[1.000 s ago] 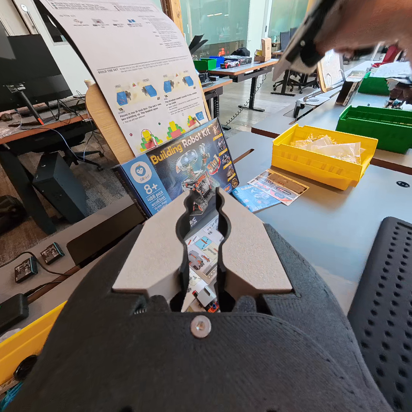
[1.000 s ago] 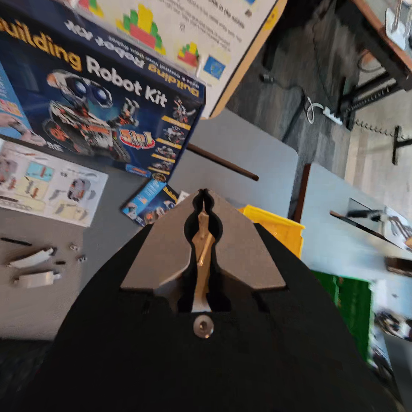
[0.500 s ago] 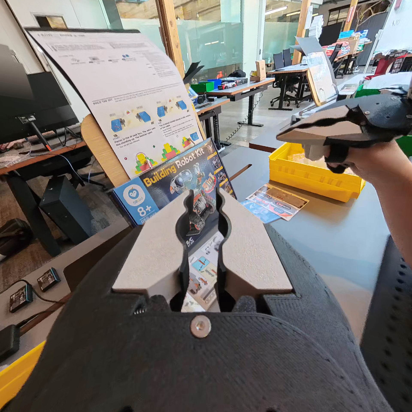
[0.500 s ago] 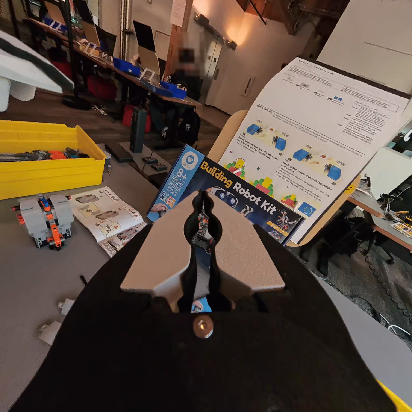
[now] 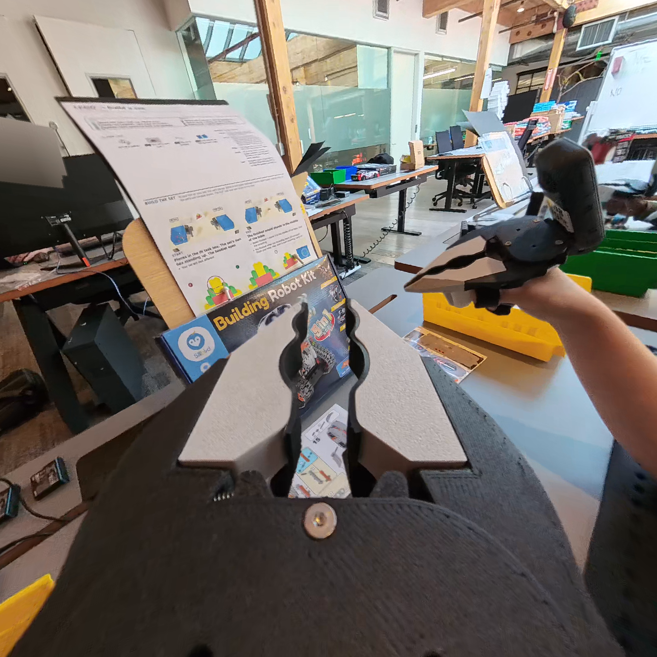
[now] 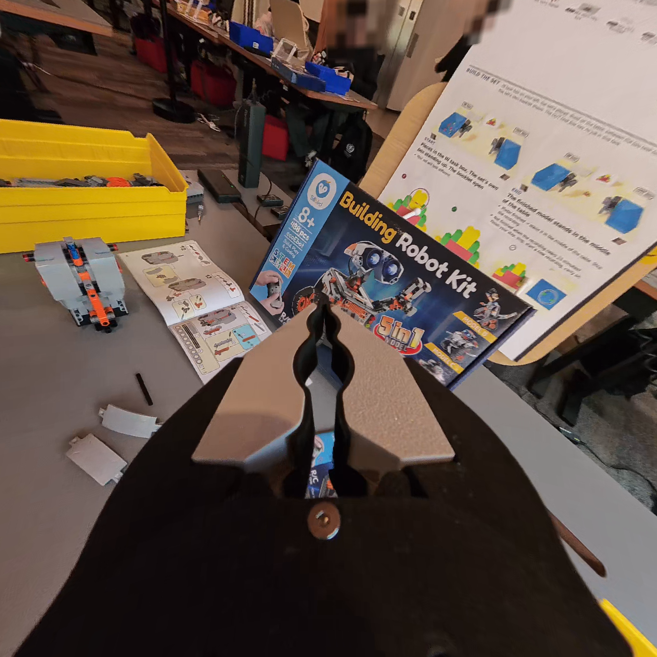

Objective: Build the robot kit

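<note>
In the left wrist view, the left claw (image 5: 321, 313) hangs empty above the grey counter (image 5: 533, 401), its jaws a narrow gap apart, aimed at the dark blue cardboard kit box (image 5: 263, 320) that stands propped against a wooden board bearing a white printed sheet (image 5: 199, 192); an open instruction booklet (image 5: 320, 458) lies flat just below the jaws. To the right the right claw (image 5: 414, 284) is held in the air over a yellow plastic bin (image 5: 490, 330). In the right wrist view, the right claw (image 6: 321, 305) is nearly closed, tips almost meeting, holding nothing, pointed at the same box (image 6: 409, 284). Left of it, a grey-and-orange brick-built model (image 6: 83, 281) stands beside the booklet (image 6: 199, 295), with two loose pale grey panels (image 6: 113, 437) and a short black pin (image 6: 144, 389) nearer the camera.
</note>
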Demonstrator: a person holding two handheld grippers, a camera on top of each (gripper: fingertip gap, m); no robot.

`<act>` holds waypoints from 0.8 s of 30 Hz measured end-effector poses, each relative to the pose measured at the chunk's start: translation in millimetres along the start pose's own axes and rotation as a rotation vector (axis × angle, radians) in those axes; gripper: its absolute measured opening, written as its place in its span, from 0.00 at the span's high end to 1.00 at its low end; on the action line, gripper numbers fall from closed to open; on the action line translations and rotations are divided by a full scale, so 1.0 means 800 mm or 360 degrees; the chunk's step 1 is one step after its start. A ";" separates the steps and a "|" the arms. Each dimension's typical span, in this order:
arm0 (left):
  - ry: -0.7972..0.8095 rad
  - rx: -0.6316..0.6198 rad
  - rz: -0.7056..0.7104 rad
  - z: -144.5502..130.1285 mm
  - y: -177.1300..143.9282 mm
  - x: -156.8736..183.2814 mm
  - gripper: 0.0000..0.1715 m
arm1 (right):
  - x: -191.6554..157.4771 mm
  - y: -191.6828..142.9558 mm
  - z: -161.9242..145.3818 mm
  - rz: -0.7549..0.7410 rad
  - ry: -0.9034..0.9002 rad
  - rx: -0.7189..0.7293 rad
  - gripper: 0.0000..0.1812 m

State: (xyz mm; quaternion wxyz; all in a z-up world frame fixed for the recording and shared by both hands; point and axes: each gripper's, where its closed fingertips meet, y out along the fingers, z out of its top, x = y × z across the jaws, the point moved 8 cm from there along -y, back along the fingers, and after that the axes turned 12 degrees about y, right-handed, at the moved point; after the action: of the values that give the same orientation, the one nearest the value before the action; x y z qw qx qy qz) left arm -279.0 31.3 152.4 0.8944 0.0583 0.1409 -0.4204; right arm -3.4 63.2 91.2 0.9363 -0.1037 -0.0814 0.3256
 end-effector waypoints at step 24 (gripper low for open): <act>-0.0091 -0.0254 0.0049 -0.063 0.027 -0.028 0.95 | 0.003 0.056 -0.042 0.0130 0.0083 -0.0031 1.00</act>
State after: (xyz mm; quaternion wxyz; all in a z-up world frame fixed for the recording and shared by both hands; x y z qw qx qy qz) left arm -286.3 73.0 110.6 0.9062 -0.0230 0.1476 -0.3956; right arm -21.1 94.3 47.7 0.9229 -0.1244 -0.0558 0.3600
